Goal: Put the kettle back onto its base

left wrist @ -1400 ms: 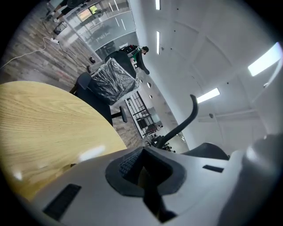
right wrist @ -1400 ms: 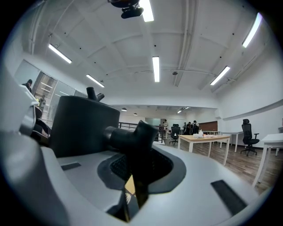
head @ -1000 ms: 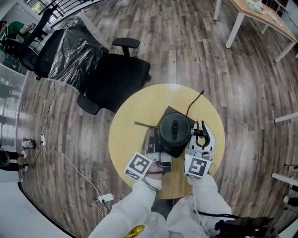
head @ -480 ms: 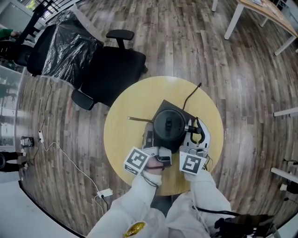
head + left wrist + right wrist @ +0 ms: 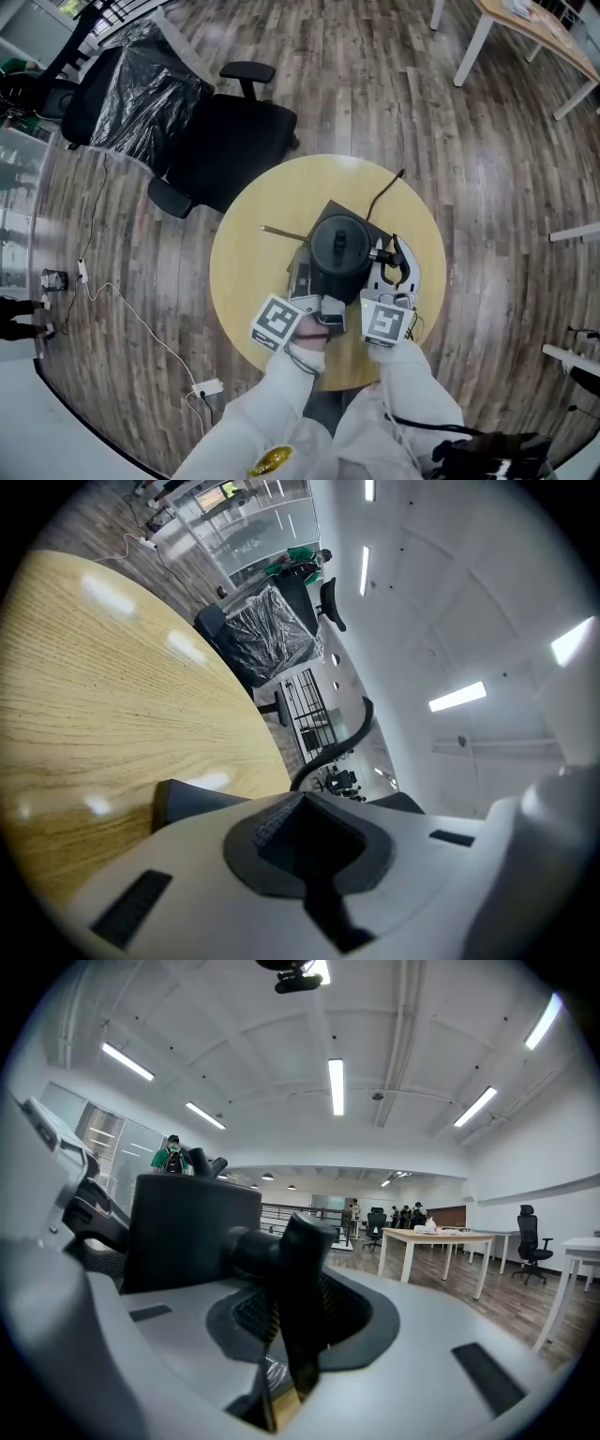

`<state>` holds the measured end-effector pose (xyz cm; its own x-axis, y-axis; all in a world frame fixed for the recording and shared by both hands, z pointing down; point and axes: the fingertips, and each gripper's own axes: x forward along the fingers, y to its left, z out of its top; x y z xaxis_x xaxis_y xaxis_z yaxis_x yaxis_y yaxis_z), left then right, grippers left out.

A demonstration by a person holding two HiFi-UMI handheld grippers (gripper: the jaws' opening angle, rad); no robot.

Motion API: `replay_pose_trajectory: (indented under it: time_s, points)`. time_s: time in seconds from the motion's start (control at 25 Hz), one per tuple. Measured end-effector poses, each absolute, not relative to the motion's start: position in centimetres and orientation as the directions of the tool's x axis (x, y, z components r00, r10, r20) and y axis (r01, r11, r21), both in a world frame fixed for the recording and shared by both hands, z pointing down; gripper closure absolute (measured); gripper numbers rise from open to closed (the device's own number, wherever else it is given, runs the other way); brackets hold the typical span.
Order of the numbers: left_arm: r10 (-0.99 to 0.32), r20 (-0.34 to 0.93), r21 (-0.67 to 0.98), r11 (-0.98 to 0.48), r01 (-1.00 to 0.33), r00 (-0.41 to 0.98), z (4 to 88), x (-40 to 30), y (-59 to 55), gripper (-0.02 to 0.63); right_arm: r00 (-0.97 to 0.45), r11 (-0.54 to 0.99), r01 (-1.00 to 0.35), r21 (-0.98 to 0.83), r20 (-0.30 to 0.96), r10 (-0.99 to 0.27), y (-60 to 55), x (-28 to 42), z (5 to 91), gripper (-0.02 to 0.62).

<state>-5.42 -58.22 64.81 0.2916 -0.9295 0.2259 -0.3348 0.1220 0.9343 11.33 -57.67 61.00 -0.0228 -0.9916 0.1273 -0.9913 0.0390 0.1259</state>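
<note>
Near the bench centre, the kettle sits over its dark base. The right claw is clamped on its handle, probably to steer it down. The left claw (closed, empty) rests just beside the base, likely steadying it.

White sleeves both arms. Left gripper & right gripper: pale grey shells, dark jaw pads, b/w square-marker cube each.

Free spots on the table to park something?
Bare: table left side, between rim and thin stick; far arc left of the cord. Crowded: centre and near edge, around kettle, base, left gripper and right gripper.
</note>
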Motion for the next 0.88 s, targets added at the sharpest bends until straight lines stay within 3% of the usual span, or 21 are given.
replay_pose_trajectory:
  time_s: [0.88]
  points:
    - [-0.931,0.213,0.905,0.073,-0.419,0.297,62.9,-8.9,-50.5,0.606,0.018,0.0,-0.996,0.086,0.204,-0.979,-50.3,11.3,61.0,0.488]
